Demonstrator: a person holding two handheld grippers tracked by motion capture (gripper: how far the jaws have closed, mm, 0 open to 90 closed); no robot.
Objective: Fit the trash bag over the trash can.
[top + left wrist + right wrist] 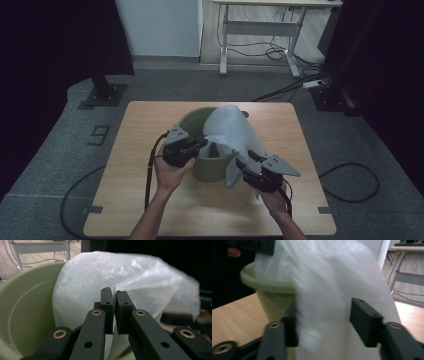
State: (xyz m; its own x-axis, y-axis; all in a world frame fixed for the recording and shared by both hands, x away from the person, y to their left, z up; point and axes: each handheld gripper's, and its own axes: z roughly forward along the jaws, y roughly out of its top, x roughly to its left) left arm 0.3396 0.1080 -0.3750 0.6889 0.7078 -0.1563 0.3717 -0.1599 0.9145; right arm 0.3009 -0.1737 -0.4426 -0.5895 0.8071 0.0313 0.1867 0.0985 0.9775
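A pale green bucket (210,169) stands in the middle of the wooden table (145,125). A thin white plastic bag (230,127) billows up out of it and hangs over its right rim. My left gripper (202,144) is at the bucket's near left rim. In the left gripper view its jaws (115,293) are shut on a fold of the bag (100,272), with the bucket's inner wall (27,302) to the left. My right gripper (245,160) is at the bucket's right side. Its jaws (324,312) stand wide apart with the loose bag (329,277) hanging between them beside the bucket (269,287).
The tabletop (234,317) around the bucket is bare wood. Beyond the table, a black stand base (105,92) sits on the grey carpet at the left and a white desk frame (260,27) stands at the back with cables under it. A cable (350,182) loops on the floor at the right.
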